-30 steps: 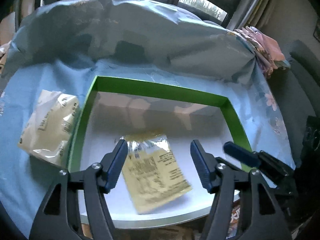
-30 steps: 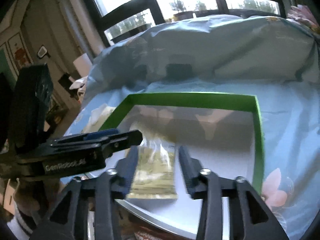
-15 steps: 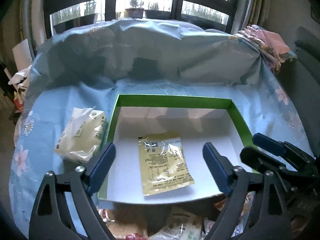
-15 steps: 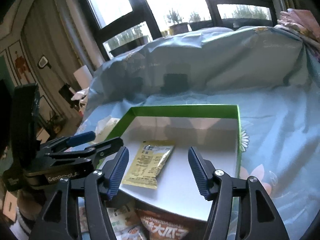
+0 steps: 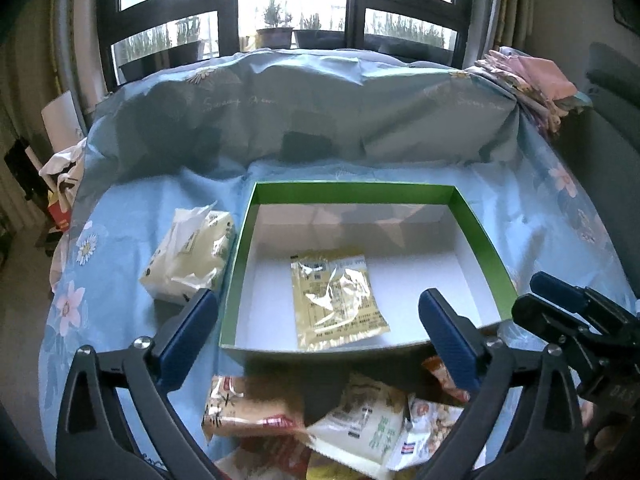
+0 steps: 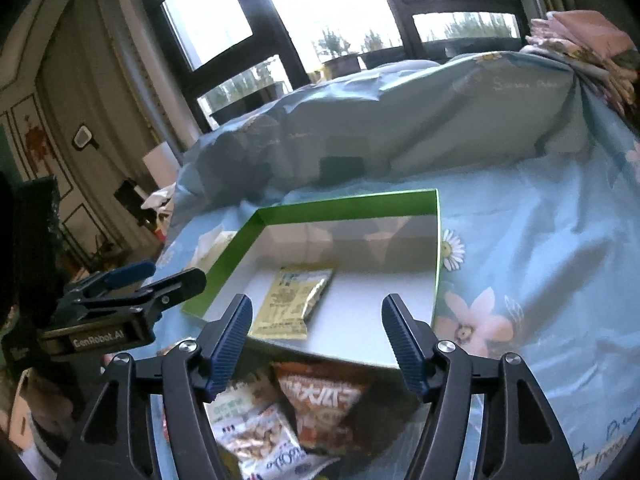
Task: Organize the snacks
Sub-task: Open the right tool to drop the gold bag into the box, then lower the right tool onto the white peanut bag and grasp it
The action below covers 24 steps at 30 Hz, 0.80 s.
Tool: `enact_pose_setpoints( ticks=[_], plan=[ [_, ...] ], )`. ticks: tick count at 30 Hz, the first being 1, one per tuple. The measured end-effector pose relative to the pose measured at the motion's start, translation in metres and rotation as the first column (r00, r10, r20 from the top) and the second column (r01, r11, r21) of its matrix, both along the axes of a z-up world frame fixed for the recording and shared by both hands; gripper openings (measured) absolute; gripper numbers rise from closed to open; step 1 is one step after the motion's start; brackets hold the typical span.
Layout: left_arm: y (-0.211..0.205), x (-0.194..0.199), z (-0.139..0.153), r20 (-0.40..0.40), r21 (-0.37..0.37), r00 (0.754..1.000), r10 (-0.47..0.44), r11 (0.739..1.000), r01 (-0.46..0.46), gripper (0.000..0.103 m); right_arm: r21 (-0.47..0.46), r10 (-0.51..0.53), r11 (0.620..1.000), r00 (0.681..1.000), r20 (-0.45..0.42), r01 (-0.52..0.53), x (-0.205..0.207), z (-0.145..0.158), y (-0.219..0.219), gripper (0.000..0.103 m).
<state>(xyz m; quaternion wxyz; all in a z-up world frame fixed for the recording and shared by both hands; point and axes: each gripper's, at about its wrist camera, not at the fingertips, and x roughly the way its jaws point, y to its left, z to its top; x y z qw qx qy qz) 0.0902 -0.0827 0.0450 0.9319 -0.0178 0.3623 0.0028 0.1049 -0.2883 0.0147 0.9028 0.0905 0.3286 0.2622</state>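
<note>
Snacks piled loose right under my grippers, tissue pack beside green box, yellow packet flat inside, long axis running away from me, both my left gripper and right gripper opening, holding nothing.

Both tools opening, backed away from packet.

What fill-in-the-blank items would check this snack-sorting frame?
1. The yellow packet lies inside the ____-rimmed box.
2. The tissue pack sits ____ the box, on the floral cloth.
3. Between the left gripper jaws, now opening, there is ____.
4. The remaining snack bags lie ____ the box.

Answers: green; outside; nothing; outside
</note>
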Motion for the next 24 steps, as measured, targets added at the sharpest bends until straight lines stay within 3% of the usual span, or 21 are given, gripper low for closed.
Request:
enact_pose_setpoints(
  ticks=[7,22,24],
  plan=[
    [0.003,-0.018,-0.011,-0.032,-0.038,0.999,0.005,0.999,-0.006,0.103,0.001,0.037,0.999,0.999,-0.015,-0.037,-0.022,-0.01,-0.002,0.068],
    [0.004,-0.035,-0.039,-0.115,0.018,0.993,0.0,1.0,0.002,0.103,-0.032,0.15,0.988,0.986,-0.073,-0.153,-0.04,-0.044,0.007,0.068],
    [0.008,-0.036,-0.044,-0.134,-0.009,0.991,-0.021,1.0,0.02,0.103,-0.036,0.184,0.982,0.98,-0.079,-0.188,-0.041,-0.046,0.011,0.068]
  ],
)
